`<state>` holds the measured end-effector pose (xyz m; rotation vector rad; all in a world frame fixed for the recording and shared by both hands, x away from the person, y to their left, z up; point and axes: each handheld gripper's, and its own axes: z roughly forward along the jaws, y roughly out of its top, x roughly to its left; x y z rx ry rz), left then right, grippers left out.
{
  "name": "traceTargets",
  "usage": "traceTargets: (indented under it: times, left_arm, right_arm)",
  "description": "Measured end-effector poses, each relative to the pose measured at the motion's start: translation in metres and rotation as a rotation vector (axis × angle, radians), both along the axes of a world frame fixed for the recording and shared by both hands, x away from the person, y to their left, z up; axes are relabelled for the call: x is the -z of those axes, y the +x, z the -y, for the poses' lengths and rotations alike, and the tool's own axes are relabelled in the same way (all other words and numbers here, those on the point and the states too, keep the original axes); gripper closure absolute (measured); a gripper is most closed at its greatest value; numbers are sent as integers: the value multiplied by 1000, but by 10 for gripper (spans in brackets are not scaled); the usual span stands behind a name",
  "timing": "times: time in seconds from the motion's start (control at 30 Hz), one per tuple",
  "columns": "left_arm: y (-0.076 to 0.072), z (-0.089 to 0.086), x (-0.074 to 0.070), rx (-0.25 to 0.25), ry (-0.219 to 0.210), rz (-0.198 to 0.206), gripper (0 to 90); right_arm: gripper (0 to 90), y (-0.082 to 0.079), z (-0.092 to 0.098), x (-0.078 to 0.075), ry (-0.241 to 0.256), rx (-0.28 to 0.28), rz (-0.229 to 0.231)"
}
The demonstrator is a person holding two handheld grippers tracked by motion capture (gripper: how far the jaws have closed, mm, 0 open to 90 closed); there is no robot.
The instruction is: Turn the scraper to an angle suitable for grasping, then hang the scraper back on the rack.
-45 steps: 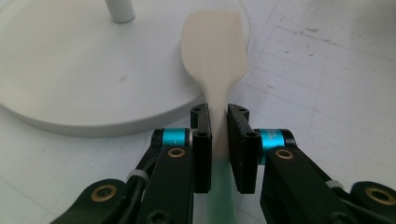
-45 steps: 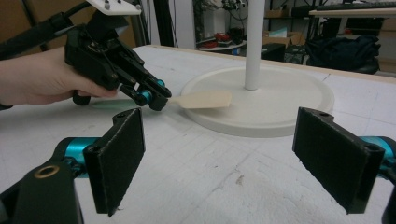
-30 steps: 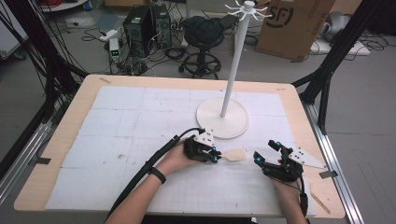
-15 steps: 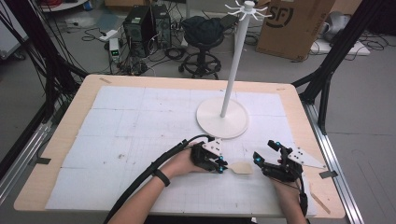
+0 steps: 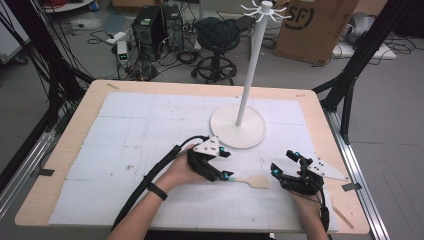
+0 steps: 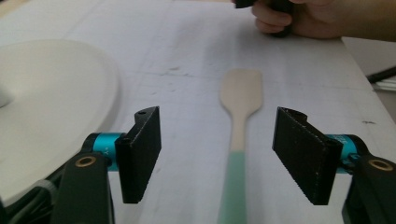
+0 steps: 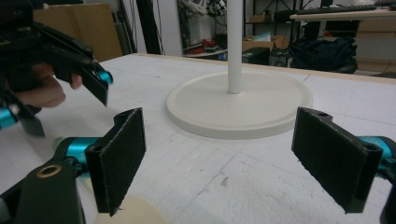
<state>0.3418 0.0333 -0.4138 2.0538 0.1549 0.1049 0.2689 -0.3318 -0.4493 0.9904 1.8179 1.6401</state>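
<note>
Item: flat pale wooden spatula with mint-green handle [image 5: 252, 180] lying on the white mat between our grippers, handle between the spread-apart left gripper [image 5: 226, 176] jaws, blade toward the likewise unclosed, empty right gripper [image 5: 283, 164].

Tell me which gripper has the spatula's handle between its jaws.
The left gripper: its open jaws straddle the spatula's green handle. The right gripper sits by the blade end.

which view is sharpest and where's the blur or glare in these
High view: evenly lit and soft, no harsh shadows. Left gripper view: pale wooden spatula with a mint-green handle sharp at its blade, blurred nearest the lens; round white stand base washed out. Right gripper view: black jaws crisp, the hand holding the other gripper slightly blurred.
</note>
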Motion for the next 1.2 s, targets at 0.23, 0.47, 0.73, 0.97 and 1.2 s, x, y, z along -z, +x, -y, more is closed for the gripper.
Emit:
traceTargets:
  times: [0.23,0.47,0.73,0.97,1.2]
  left_arm:
    - [-6,-87,2,-190,-82,-7,191]
    - [-28,-175,11,-386,-256,62,173]
    - [-52,-237,30,-555,-280,80,164]
    - [-58,-247,32,-562,-249,105,153]
    - [-58,-250,34,-564,-267,90,150]
  right_arm:
    - [168,1,-1,0,-9,2,-7]
    - [170,1,-2,0,-15,2,-12]
    - [174,2,-2,0,-21,0,-20]
    - [178,1,-4,0,-30,-4,-17]
    - [178,1,-5,-1,-52,-20,-4]
